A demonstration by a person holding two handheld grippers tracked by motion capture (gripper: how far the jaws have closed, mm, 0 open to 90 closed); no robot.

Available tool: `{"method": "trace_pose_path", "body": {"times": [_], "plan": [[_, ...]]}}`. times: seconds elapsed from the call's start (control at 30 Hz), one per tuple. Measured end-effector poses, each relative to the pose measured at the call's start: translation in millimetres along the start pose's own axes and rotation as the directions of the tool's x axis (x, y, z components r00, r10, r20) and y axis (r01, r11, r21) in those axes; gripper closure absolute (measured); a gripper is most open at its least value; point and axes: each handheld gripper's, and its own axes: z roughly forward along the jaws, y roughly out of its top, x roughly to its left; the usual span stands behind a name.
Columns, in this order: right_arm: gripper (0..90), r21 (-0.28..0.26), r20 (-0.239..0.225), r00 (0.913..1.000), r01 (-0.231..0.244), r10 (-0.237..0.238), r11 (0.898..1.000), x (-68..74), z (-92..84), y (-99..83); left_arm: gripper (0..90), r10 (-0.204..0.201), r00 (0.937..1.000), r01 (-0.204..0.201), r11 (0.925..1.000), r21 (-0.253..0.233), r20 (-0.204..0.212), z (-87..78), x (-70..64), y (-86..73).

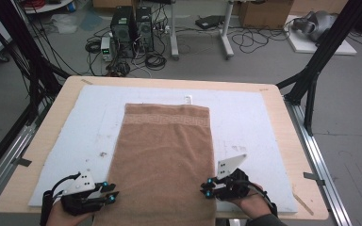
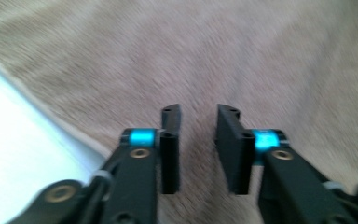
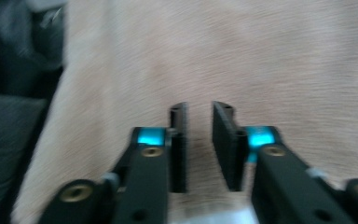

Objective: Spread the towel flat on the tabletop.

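1. The left gripper (image 2: 198, 147) has its jaws parted by a narrow gap; nothing sits between them, and brown towel (image 2: 223, 60) pile shows through the gap.
2. The right gripper (image 3: 199, 147) has its jaws a little apart too, gripping nothing, with towel (image 3: 242, 60) behind them.
3. In the high view the left gripper (image 1: 114, 192) is at the towel's near left edge, tips pointing inward, just touching or just beside the cloth; I cannot tell which.
4. The right gripper (image 1: 205, 189) is at the towel's near right edge, pointing inward over the cloth.
5. The towel (image 1: 165, 150) lies flat and lengthwise, its patterned band at the far end and its near end reaching the desk's front edge.
6. Under the towel lies a white mat (image 1: 245, 122), spreading wide on both sides of it.
7. The mat rests on the wooden desk (image 1: 283, 113).
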Motion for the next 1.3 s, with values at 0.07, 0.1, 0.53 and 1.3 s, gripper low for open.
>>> {"method": "trace_pose_path", "body": {"times": [0.07, 0.1, 0.53, 1.3], "plan": [[67.5, -0.028, 0.015, 0.9998, -0.014, 0.015, 1.0, -6.8, -3.5, 1.0, 59.9, -0.015, 0.9999, 0.014, 0.9997, -0.022, -0.008, 0.8, 6.9, 5.7], [64.0, -0.041, 0.033, 0.9988, -0.035, 0.036, 0.999, -10.2, -5.1, 2.3, 57.1, -0.021, 0.9997, 0.021, 0.9993, -0.031, -0.009, 1.5, 10.8, 9.0], [36.6, -0.13, 0.165, 0.9818, -0.072, 0.093, 0.989, -46.3, -11.9, 29.9, 35.8, -0.029, 0.9994, 0.027, 0.9978, -0.06, -0.019, 16.4, 41.1, 52.1], [29.2, -0.126, 0.221, 0.9719, -0.053, 0.081, 0.991, -55.5, -14.3, 40.0, 32.3, -0.041, 0.9985, 0.039, 0.9977, -0.056, -0.036, 19.6, 54.2, 64.6]]}}
